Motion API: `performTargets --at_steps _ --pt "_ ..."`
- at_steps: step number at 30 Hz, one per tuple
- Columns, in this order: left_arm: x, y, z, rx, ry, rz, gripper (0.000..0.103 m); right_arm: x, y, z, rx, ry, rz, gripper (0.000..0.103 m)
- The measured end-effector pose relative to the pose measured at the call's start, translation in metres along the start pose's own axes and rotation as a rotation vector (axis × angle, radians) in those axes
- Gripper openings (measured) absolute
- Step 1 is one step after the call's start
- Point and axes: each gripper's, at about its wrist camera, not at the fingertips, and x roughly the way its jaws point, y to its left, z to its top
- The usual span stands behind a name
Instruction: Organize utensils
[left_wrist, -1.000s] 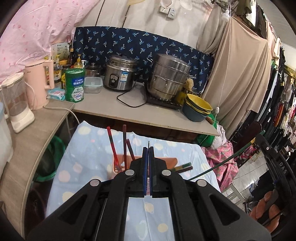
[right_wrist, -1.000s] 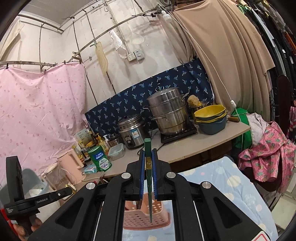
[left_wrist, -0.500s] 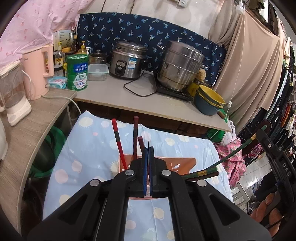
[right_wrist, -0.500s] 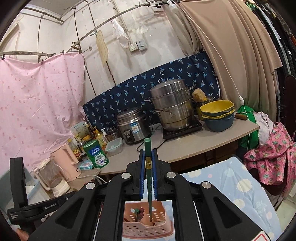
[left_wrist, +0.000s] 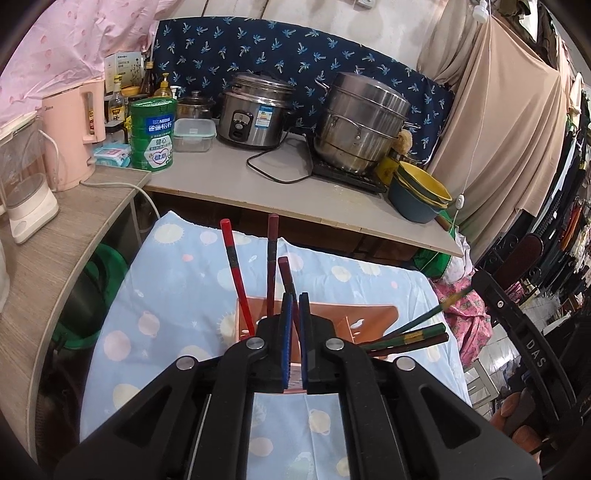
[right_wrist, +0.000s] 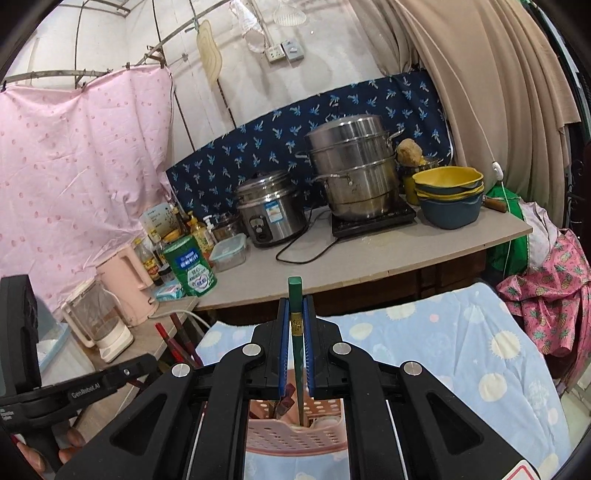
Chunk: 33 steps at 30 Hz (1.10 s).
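A green chopstick (right_wrist: 295, 325) is being clamped by the right gripper (right_wrist: 295, 347), tip over the pink basket (right_wrist: 295, 435) below the fingers. Left gripper (left_wrist: 294, 332) pinched nearly shut, empty; several chopsticks (left_wrist: 236, 273) already inside; more lying outside.

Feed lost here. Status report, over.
Right hand-held gripper shut on green chopstick, tip over pink perforated plastic basket. Left hand-held gripper shut, empty. Red chopsticks already inside.

A pink dotted curtain (right_wrist: 74, 155) hangs left, navy leaf-print cloth (left_wrist: 295, 55) backs the grey counter (left_wrist: 280, 192), a beige drape (right_wrist: 491, 74) falls right, and pale plaster wall (right_wrist: 129, 33) rises behind, daylight-bright.
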Motion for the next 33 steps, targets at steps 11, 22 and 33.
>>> performTargets --at_steps 11,22,33 --pt "-0.011 -0.006 -0.007 0.017 -0.017 0.008 0.025 -0.015 -0.001 -0.001 0.005 -0.017 -0.012 0.02" --pt "-0.046 -0.016 -0.023 0.062 -0.069 0.055 0.032 -0.045 0.002 -0.023 0.002 0.015 -0.002 0.021" --pt "-0.069 -0.021 -0.078 0.132 -0.046 0.195 0.045 -0.087 0.011 -0.079 -0.03 0.103 -0.004 0.035"
